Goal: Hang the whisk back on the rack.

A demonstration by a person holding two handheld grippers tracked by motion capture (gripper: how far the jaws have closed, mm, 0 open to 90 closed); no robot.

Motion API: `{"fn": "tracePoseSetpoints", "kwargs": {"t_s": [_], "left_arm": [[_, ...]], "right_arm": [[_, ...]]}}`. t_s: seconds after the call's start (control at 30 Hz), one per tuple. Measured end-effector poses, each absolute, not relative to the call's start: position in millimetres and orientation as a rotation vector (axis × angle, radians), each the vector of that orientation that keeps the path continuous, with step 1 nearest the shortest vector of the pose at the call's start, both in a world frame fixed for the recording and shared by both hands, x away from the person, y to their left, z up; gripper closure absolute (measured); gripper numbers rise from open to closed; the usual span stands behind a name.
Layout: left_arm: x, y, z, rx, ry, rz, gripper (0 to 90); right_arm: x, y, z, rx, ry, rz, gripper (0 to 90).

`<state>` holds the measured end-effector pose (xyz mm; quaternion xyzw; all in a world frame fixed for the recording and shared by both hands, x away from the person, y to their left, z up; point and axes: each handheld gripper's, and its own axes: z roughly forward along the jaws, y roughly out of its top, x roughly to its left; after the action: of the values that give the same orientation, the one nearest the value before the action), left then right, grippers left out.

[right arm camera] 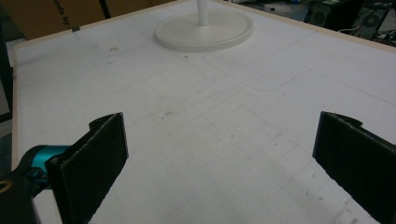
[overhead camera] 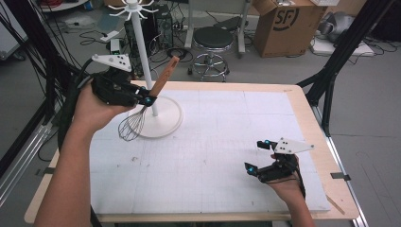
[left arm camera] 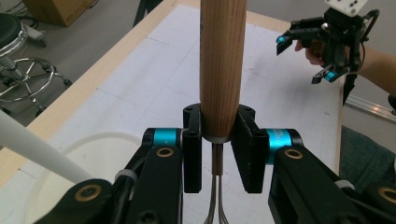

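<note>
1. I see my left tool (overhead camera: 147, 100) raised over the bench's (overhead camera: 302, 118) far left corner, its jaws clamped on the whisk (overhead camera: 150, 100).
2. In the left gripper view the two pads (left arm camera: 192, 154) press the lower end of the whisk's wooden handle (left arm camera: 222, 65) from both sides, right where the metal collar starts.
3. The whisk is tilted: in the high view the handle runs up and to the right, and the wire head (overhead camera: 131, 126) hangs down to the left, over the edge of the stand's base (overhead camera: 165, 124).
4. I cannot tell whether the wires touch the base or hang just above it.
5. The stand (overhead camera: 142, 52) is a white pole with hooks at the top, on a round white base at the far left of the bench; the handle crosses just in front of the pole.
6. My right tool (overhead camera: 257, 157) is low over the near right part of the bench, well apart from the whisk.
7. Its jaws are spread wide with nothing between them; the right gripper view shows bare white mat (right arm camera: 210, 140) in the gap.
8. The mat carries a faint grid.
</note>
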<state>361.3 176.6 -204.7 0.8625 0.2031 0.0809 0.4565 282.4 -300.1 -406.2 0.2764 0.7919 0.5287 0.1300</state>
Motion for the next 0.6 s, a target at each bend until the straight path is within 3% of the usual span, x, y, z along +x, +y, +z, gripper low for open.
{"fn": "tracePoseSetpoints", "kwargs": {"t_s": [0.6], "left_arm": [[383,189,-184,2.054,0.549,0.211,74.6]], "right_arm": [[283,-300,-406,0.801,2.298,1.542,2.0]]}}
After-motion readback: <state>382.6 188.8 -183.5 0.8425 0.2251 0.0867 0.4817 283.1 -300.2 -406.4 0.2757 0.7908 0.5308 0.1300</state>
